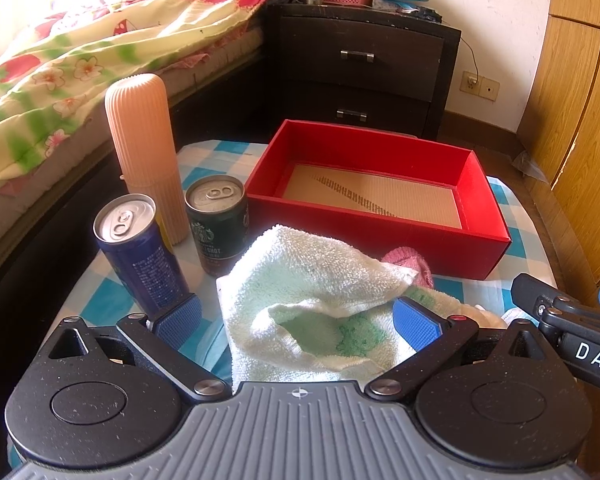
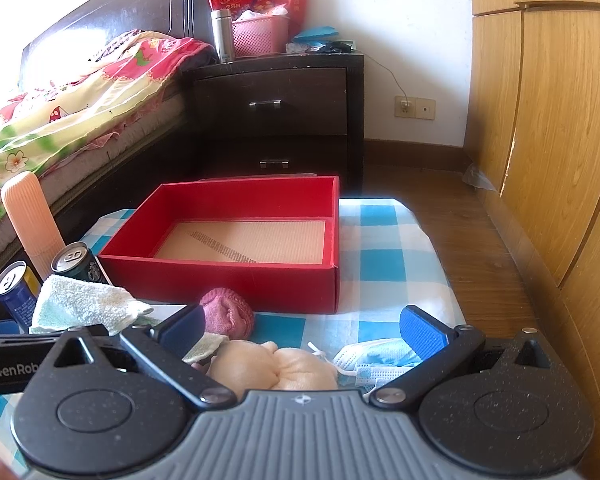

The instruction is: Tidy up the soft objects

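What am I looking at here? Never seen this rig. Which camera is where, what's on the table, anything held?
No robot: a person holds two grippers, each with a fisheye camera looking along its fingers.

Left view: the left hand-held gripper is open around a white-green towel, not clamping it.

Right view: the right hand-held gripper is open above a peach cloth bundle and face mask.

Also on the checked tablecloth: an empty red box, pink knit item, two cans, a peach ribbed container.

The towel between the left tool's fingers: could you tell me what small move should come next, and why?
Probably close the left tool on the towel. Its jaws stand open on either side of the crumpled cloth, which still lies on the table, and the red box behind it holds nothing yet.
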`<state>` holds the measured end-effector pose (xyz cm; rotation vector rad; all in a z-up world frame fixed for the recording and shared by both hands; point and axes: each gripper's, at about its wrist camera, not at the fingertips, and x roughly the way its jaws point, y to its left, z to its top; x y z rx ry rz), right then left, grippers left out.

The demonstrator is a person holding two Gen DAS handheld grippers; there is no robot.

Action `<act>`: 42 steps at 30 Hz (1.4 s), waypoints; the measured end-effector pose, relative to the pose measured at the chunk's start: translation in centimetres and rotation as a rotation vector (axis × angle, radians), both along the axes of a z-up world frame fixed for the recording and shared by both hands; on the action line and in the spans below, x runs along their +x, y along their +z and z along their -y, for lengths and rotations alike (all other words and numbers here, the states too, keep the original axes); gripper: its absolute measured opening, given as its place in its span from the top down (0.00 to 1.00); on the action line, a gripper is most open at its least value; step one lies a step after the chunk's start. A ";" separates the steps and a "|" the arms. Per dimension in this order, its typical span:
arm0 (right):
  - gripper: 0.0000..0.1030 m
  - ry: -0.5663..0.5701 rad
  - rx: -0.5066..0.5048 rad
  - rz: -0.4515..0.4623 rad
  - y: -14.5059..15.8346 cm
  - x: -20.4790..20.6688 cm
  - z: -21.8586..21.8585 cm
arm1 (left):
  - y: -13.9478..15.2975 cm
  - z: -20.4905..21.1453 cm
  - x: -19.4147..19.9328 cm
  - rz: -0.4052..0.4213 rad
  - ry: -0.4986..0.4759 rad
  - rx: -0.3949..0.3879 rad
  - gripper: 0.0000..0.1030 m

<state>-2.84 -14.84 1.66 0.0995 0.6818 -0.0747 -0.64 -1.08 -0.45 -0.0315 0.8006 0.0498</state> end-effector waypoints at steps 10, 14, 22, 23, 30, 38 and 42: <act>0.18 0.001 0.002 0.000 0.0 0.0 0.0 | -0.1 0.0 0.0 0.000 0.000 0.002 0.06; 0.18 0.001 0.001 0.000 -0.1 0.0 0.0 | 0.0 0.0 0.0 0.000 0.000 0.002 0.06; 0.18 0.003 0.004 -0.002 -0.3 0.0 -0.1 | 0.0 0.0 0.0 0.000 -0.001 0.002 0.06; 0.18 0.003 0.005 -0.003 -0.3 0.0 -0.1 | -0.1 -0.1 0.0 -0.001 0.000 0.001 0.06; 0.18 0.015 0.008 0.000 -0.3 -0.3 -0.5 | 0.1 -1.5 -1.1 0.007 0.015 -0.009 0.06; 0.18 0.132 0.046 -0.042 -0.3 -4.1 -1.5 | 0.2 -5.3 -2.7 -0.001 0.072 -0.032 0.06; 0.18 0.238 0.038 -0.079 -0.9 -6.1 -3.6 | 0.5 -6.2 -3.2 0.001 0.068 -0.057 0.06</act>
